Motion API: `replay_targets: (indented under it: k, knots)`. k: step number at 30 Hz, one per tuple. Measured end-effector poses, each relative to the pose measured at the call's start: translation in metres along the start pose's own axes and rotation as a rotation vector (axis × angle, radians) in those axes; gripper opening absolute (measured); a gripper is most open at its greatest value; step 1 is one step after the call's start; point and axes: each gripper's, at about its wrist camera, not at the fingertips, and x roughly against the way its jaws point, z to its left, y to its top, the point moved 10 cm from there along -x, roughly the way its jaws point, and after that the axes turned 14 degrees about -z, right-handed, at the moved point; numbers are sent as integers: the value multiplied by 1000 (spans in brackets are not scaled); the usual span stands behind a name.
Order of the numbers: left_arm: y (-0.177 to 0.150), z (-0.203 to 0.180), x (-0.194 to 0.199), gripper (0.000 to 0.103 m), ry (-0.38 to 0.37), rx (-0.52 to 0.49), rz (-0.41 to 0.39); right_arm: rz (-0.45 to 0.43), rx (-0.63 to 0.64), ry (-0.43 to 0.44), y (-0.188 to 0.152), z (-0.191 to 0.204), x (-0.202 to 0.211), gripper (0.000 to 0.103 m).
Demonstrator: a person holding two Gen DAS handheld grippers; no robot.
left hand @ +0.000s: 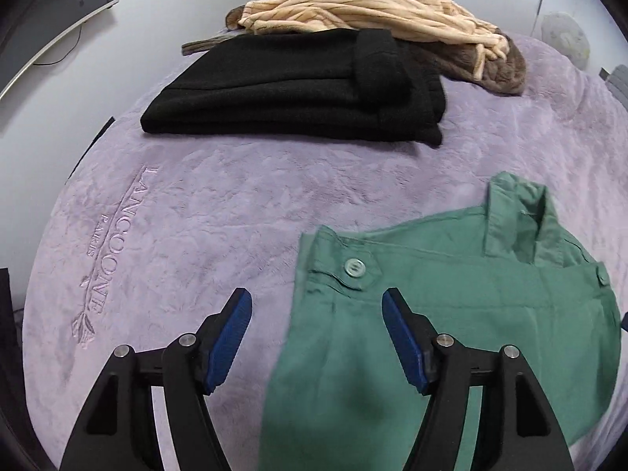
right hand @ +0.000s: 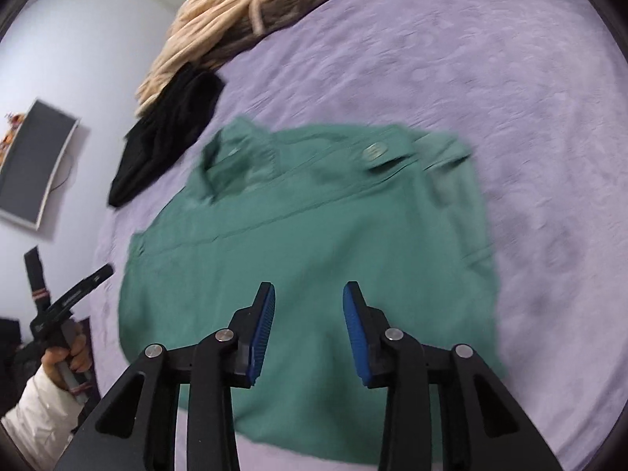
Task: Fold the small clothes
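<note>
gaping empty hand-held grippers (left hand: pixel 317 306) (right hand: pixel 309 294) over green shirt (left hand: pixel 451 314), blanket (left hand: pixel 196 216) embroidered "paris"

The folded green cotton shirt with pale buttons (left hand: pixel 451 314) runs off the bottom and right edges of the left wrist view, and in the right wrist view its collar and far edge (right hand: pixel 243 157) are smeared by motion blur. The cream ribbed plush garment (left hand: pixel 353 4) hides the far edge of the folded black knit garment (left hand: pixel 290 90) and most of a brown furry piece (left hand: pixel 502 70) beneath it. The dark curved wall screen (right hand: pixel 31 165) is cut by the frame's left edge, and the white-sleeved hand (right hand: pixel 66 357) lies partly behind its gripper handle.
</note>
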Motion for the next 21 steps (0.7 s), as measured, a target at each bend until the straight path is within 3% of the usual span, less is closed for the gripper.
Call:
replay_targets:
  k: [4,6,8,11,12,15,17,21]
  knots:
    - [-37,-53,22,70,-110,-1,52,132,43,150,-75,69,-27,37]
    - [-66,-78,24,70,-140,-2,87,191,117,147,-108,86,-47,37]
    - [-91,-89,20,70,-129,-5,127,194,210,82,-121,80,-57,33]
    - [-123,-79,11,70,-77,-20,169,186,198,13,-117,44,-49,23]
    - [-128,-72,9,70,-68,-21,173,180,196,-22,-114,27,-43,14]
    - [-134,-46,12,70,-45,-46,161,164,186,-113,-104,-25,-25,0]
    - [-133,-33,14,70,-25,-78,147,150,139,-120,-99,-56,-11,0]
    - [-128,-14,15,70,20,-137,124,95,0,-231,-82,-99,14,0]
